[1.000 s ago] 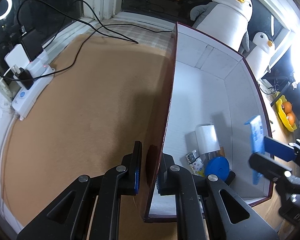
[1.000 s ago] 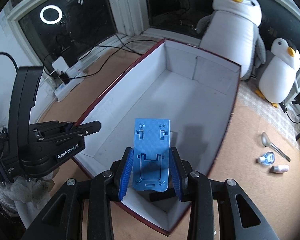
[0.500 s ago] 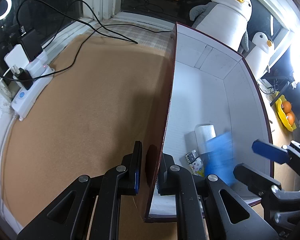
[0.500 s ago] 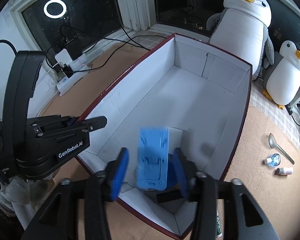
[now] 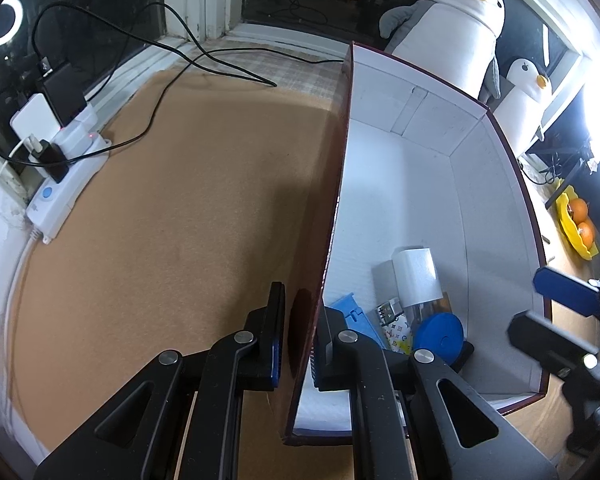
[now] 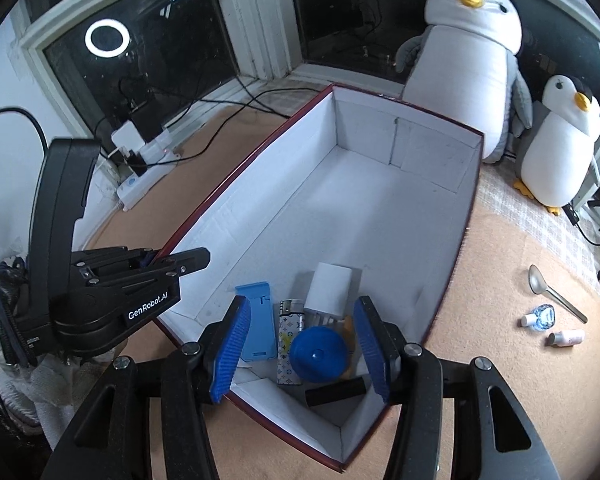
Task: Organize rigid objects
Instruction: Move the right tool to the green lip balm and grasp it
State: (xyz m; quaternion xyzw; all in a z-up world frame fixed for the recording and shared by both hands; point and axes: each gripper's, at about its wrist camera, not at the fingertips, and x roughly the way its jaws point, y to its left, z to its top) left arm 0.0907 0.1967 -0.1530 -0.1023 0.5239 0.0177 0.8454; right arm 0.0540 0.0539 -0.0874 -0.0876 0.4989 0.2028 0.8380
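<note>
A large box (image 6: 466,208) with white inner walls and a dark red rim stands on the tan mat. My left gripper (image 5: 300,308) is shut on its near left wall (image 5: 336,216), also seen as the left gripper (image 6: 172,258) from the right wrist view. The right gripper (image 6: 302,304) hangs open over the box's near end with nothing between its blue pads (image 6: 232,344). On the box floor below lie a blue phone stand (image 6: 258,320), a patterned lighter (image 6: 290,336), a blue round lid (image 6: 318,354), a white-capped bottle (image 6: 330,290) and a black cylinder (image 6: 336,390).
A spoon (image 6: 556,292) and two small bottles (image 6: 540,316) lie on the mat right of the box. Two plush penguins (image 6: 464,68) stand behind it. A power strip (image 5: 64,188) with cables sits by the window on the left. A yellow bowl of oranges (image 5: 576,220) is far right.
The right gripper opened and let go of the blue phone stand, which dropped and now lies on the box floor beside the lighter. The left gripper kept its hold on the wall.
</note>
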